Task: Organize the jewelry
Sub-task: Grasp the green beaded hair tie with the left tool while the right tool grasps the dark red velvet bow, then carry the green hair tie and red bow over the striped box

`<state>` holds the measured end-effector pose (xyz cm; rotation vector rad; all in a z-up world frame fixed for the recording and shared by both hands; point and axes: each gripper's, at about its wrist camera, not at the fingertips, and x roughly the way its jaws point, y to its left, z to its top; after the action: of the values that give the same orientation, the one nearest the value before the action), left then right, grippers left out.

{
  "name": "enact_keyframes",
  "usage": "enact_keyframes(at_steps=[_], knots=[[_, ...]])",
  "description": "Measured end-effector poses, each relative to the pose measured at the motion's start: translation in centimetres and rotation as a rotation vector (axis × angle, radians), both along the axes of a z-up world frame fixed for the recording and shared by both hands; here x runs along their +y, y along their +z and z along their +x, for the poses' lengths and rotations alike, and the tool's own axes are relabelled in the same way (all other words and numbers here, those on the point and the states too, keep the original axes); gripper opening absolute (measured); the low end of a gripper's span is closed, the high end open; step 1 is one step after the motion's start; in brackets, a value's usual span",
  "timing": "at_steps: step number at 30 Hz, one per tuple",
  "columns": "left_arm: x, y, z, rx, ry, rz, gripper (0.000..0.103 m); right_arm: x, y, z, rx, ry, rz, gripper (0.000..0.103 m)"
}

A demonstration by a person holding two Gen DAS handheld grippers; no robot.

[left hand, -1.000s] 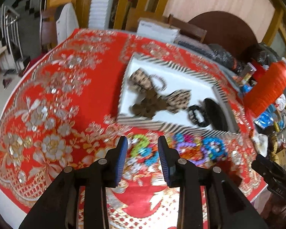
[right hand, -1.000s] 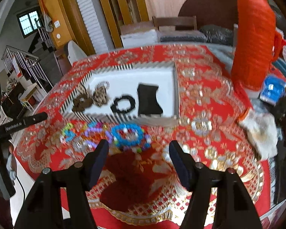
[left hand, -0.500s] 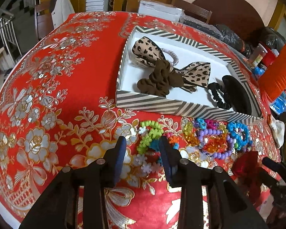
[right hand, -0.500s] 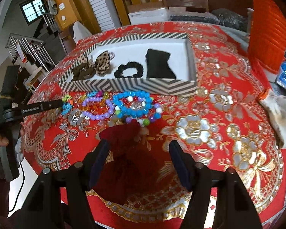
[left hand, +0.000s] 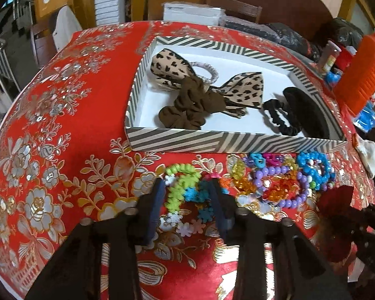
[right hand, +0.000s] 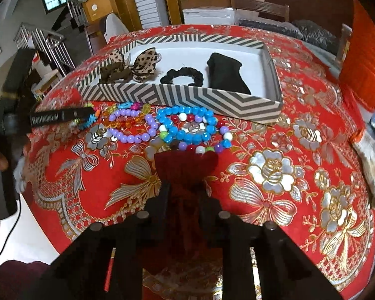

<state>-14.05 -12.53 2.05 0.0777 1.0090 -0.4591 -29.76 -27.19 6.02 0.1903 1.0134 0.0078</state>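
Observation:
Bead bracelets lie in a row on the red cloth before a striped box [left hand: 177, 142]. My left gripper [left hand: 187, 197] is down at the left end of the row. A green coil bracelet [left hand: 180, 182] and a blue flower bracelet [left hand: 195, 195] lie between its fingers. Its jaws are closing, and a gap still shows beside the pads. One of its fingers [right hand: 60, 117] shows at the left of the right wrist view. My right gripper [right hand: 185, 195] is closing and pinches a dark red velvet pouch [right hand: 185, 162]. Just beyond lie a blue bead bracelet [right hand: 185, 122] and a purple one [right hand: 132, 130].
Inside the box lie a leopard bow [left hand: 247, 90], a brown scrunchie [left hand: 192, 105], a black scrunchie [left hand: 280, 117] and a black pouch [right hand: 225, 72]. An orange jug [left hand: 367, 72] and a white cloth [right hand: 372, 160] stand to the right. The table's edge runs close below both grippers.
Both grippers have sunk toward the table. The right jaws went from wide apart to pinching the red pouch. The left fingers now straddle the green and blue bracelets.

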Motion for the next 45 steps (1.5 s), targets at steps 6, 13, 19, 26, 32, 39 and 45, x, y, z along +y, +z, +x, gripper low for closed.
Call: enact_keyframes(at_steps=[6,13,19,26,32,39,45], knots=[[1.0,1.3,-0.5,0.004,0.014,-0.078,0.016,-1.3,1.9,-0.8,-0.064,-0.03,0.018,0.019],[1.9,5.6,-1.2,-0.051,0.025,-0.128,0.016,-2.9,4.0,-1.7,-0.122,-0.075,0.05,0.019],[1.1,9.2,-1.1,-0.113,-0.004,-0.135,0.016,-4.2,5.5,-1.9,-0.158,-0.106,0.055,0.019],[-1.9,10.9,-0.2,-0.157,-0.061,-0.121,0.016,-5.6,6.8,-0.9,-0.186,-0.14,0.052,0.019],[-4.8,11.2,1.7,-0.166,-0.087,-0.113,0.016,-6.7,7.6,1.4,-0.196,-0.146,0.038,0.019],[-7.7,10.9,3.9,-0.174,-0.108,-0.091,0.016,-7.8,8.2,4.8,-0.194,-0.138,0.015,0.019],[-9.8,10.1,5.8,-0.185,-0.111,-0.056,0.016,-8.4,7.8,8.5,-0.184,-0.136,-0.008,0.019]])
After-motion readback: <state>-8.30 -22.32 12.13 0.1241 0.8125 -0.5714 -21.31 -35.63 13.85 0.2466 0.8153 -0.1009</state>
